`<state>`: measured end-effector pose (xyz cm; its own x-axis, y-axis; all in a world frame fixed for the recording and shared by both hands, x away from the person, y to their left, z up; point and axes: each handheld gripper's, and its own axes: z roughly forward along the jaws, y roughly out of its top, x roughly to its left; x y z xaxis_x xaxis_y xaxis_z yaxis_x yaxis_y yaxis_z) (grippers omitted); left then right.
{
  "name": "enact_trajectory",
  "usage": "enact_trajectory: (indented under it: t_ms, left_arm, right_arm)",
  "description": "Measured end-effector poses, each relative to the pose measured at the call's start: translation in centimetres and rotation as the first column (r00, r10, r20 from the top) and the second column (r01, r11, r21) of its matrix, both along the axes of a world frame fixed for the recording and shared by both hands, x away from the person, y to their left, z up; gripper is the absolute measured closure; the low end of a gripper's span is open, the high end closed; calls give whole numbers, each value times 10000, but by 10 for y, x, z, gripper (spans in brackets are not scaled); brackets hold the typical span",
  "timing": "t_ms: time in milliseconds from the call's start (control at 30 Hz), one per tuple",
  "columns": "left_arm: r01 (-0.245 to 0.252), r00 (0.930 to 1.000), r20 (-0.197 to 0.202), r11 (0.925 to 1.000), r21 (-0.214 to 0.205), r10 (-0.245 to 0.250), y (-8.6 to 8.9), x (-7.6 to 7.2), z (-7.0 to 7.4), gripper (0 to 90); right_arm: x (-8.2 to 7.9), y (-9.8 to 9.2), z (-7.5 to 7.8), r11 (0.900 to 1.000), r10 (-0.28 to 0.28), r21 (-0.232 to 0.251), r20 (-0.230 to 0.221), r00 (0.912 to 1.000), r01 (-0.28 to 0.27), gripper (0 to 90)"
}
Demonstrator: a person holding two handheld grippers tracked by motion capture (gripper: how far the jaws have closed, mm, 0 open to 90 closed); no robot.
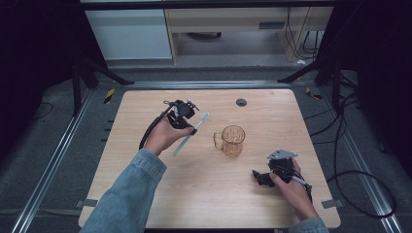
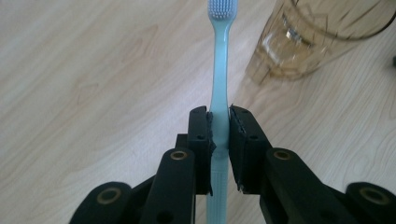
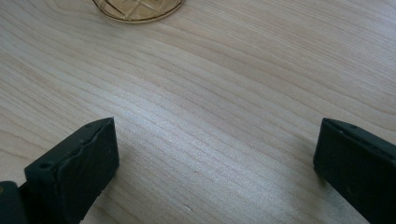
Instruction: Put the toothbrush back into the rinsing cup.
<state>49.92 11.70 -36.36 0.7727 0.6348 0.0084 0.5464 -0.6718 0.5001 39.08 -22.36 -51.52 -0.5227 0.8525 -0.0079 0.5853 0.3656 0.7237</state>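
A light blue toothbrush (image 1: 191, 133) is held above the wooden table (image 1: 145, 107), slanting from lower left to upper right. My left gripper (image 1: 187, 121) is shut on its handle. In the left gripper view the toothbrush (image 2: 219, 74) runs straight up between the jaws, with its white bristles at the top edge. An amber glass mug (image 1: 231, 141) stands upright at the table's middle, its handle to the left; its wall (image 2: 303, 42) shows to the right of the brush. My right gripper (image 1: 260, 177) rests low near the front right, open, with bare table between its jaws (image 3: 215, 154).
A small dark round grommet (image 1: 241, 102) sits in the table near the far edge. The mug's base (image 3: 137, 10) lies just ahead of the right gripper. Cables trail on the floor to the right of the table (image 1: 359, 194). Black stand legs flank the far corners.
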Motion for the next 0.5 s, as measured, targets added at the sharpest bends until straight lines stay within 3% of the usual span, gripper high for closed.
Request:
enact_trajectory:
  t_ms: [100,167,267,400,500]
  left_arm:
    - [-142,9991,389,9973,-714,170,1,-2,5,786]
    - [-196,9975,661,9952,-955,260,-1,-3,7,786]
    - [-266,9938,1049,9939,-1071,379,-5,-4,8,786]
    - [-304,9923,1137,9877,-1533,482,-8,-5,8,786]
    - [-460,9880,1387,9859,-1606,687,-10,-6,8,786]
  right_arm:
    - [0,0,0,10000,-4,5,-18,10000,4,4]
    - [0,0,0,10000,11,26,-32,10000,-11,4]
    - [0,0,0,10000,12,25,-30,10000,-12,4]
    - [0,0,0,10000,7,32,-41,10000,-7,4]
    - [0,0,0,10000,7,27,-43,10000,-7,4]
